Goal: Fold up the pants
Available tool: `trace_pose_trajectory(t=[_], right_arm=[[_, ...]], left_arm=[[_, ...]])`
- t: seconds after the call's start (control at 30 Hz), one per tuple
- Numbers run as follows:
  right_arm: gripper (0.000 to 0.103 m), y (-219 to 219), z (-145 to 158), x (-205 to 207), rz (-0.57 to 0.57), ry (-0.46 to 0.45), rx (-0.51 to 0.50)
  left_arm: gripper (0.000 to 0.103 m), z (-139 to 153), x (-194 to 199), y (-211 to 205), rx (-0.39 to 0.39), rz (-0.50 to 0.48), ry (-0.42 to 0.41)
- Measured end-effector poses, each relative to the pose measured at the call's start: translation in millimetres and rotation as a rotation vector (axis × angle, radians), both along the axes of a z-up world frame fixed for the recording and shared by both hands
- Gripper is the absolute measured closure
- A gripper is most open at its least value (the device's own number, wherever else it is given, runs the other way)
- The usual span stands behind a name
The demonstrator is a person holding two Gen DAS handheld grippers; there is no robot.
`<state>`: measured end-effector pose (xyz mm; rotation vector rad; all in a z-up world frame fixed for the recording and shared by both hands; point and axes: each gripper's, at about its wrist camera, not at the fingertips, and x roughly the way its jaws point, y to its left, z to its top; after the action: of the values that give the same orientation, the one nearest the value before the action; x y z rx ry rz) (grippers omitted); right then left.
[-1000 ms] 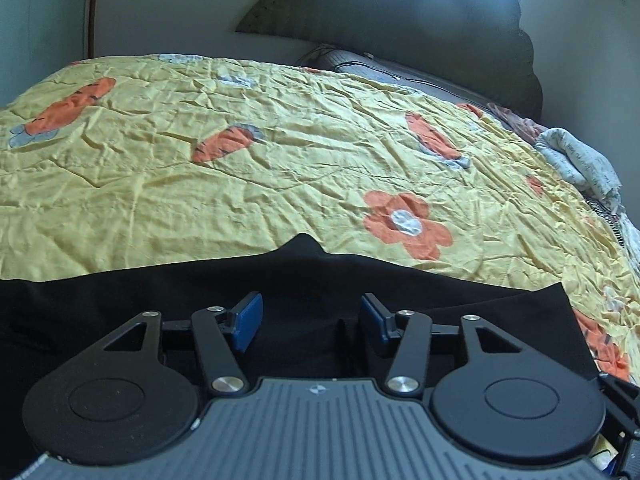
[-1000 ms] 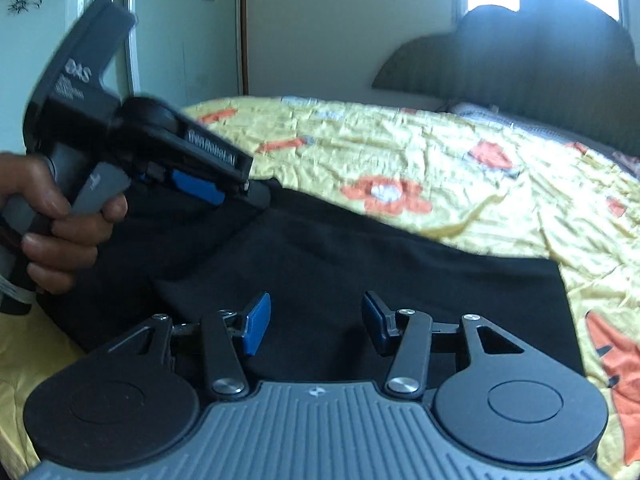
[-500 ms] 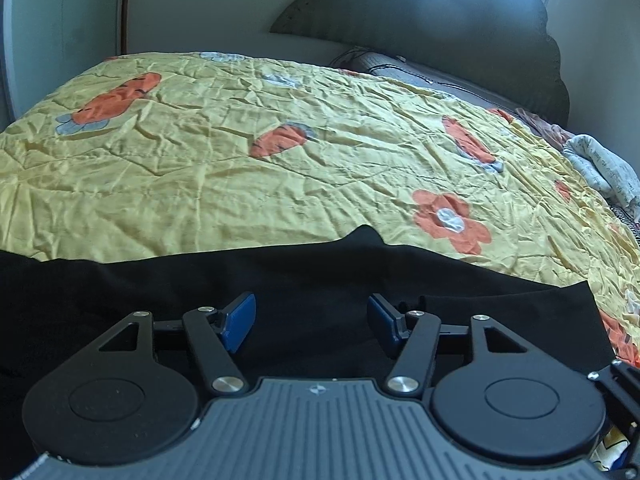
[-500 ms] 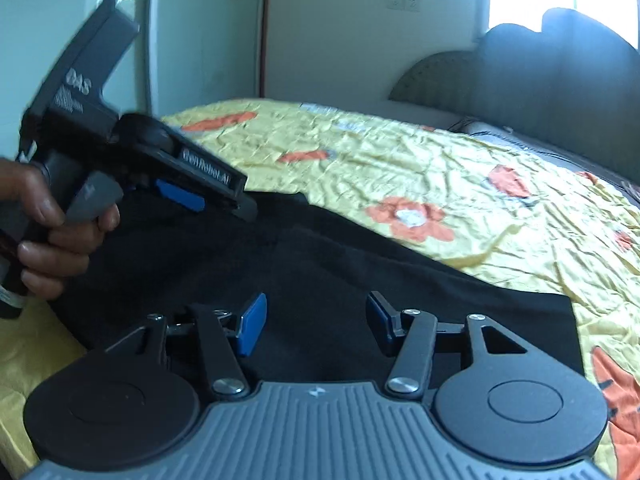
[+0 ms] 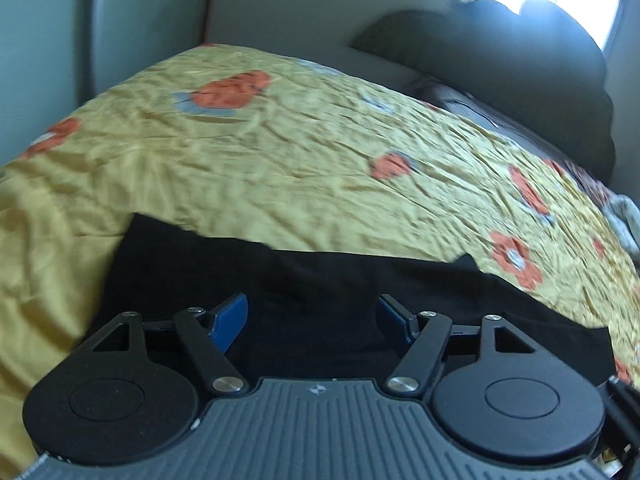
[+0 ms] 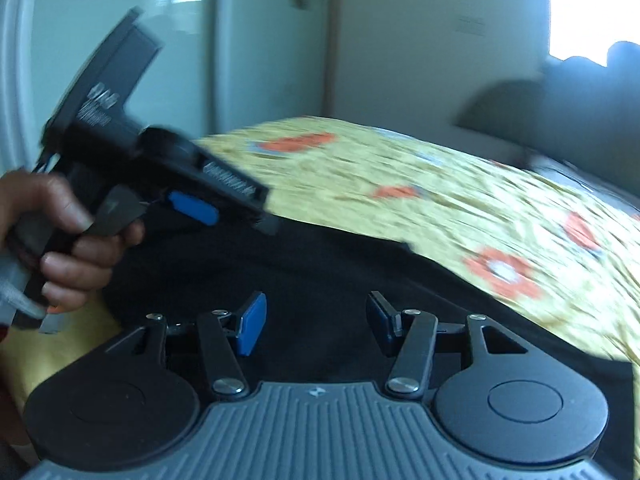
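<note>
Black pants (image 5: pixel 320 280) lie flat along the near edge of the bed, and show in the right wrist view (image 6: pixel 320 272) as well. My left gripper (image 5: pixel 312 318) is open and empty, hovering above the pants. Its body also shows at the left of the right wrist view (image 6: pixel 200 196), held by a hand. My right gripper (image 6: pixel 316 326) is open and empty, above the pants to the right of the left one. Both views are motion-blurred.
A yellow bedspread with orange flowers (image 5: pixel 320 152) covers the bed. A dark headboard (image 5: pixel 500 64) and a bright window stand at the far end. A white wardrobe (image 6: pixel 180 60) stands to the left. Crumpled cloth (image 5: pixel 624 216) lies at the bed's right edge.
Both grippers have swung to the left over the pants. The left end of the pants has come into the left wrist view. Both stay open.
</note>
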<state>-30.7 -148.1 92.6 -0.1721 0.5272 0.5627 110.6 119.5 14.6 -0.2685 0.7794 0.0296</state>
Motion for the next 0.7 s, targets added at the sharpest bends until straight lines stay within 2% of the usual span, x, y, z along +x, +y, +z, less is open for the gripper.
trace_pose_trajectory(t=[0.1,0.2,0.33,0.6,0.7], right_arm=[[0.048,40.1,-1.1,-6.8,0.143,-0.039,-0.043],[0.048,82.8,-3.0,-20.9,0.263,-0.12,-0.133],[0.048,124.0,-13.7,-31.3,0.374,-0.214,-0.251],[0.048,155.5,-30.3,-51.4,0.435,-0.294,-0.397],[0.048,158.7,-39.3,-53.3,0.423,-0.326,-0.442]], left_arm=[[0.03,11.0,-16.9,32.2,-0.04,0.06,0.0],[0.03,21.3,-32.9,56.7,-0.074,0.101,-0.002],[0.029,26.9,-51.9,80.8,-0.144,0.127,0.004],[0.029,18.4,-79.9,94.7,-0.221,0.138,0.039],[0.029,12.6,-84.6,102.0,-0.305,0.136,0.067]])
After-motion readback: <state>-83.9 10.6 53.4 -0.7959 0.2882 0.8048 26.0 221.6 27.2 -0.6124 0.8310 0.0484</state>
